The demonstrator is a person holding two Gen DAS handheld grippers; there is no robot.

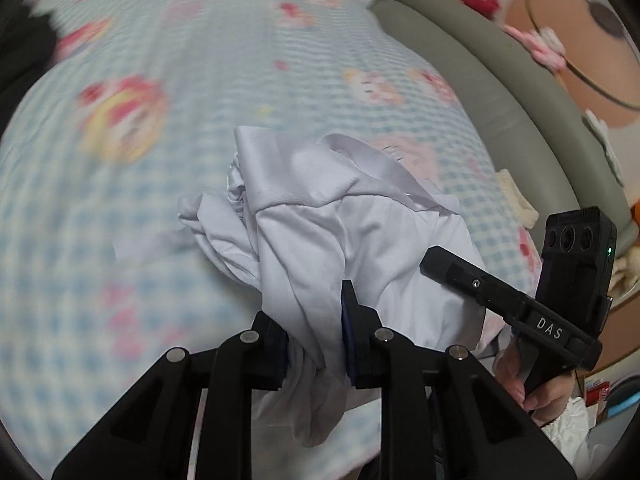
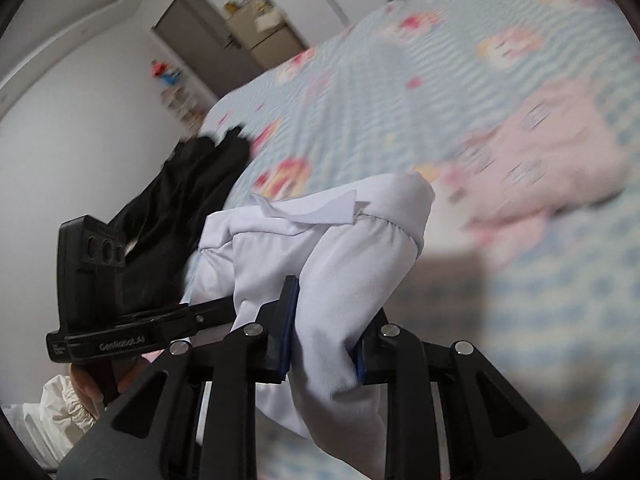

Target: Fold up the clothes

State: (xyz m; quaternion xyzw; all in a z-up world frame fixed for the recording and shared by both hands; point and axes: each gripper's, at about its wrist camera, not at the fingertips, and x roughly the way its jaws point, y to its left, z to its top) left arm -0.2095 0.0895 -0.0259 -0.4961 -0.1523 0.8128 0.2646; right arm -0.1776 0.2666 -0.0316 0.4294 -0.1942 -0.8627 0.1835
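Both grippers pinch the crumpled white soft-fabric garment [image 1: 320, 216]: the left gripper [image 1: 316, 336], at the bottom centre of its frame, squeezes a bunch of it, and the right gripper [image 2: 324, 340], bottom centre of its own frame, squeezes another bunch. The garment hangs bunched between them, above the light blue checked bedsheet with pink cartoon prints [image 1: 140, 200]. I judge the step as lifting to spread it. Next, the two grips should move apart and lay it flat on the sheet.
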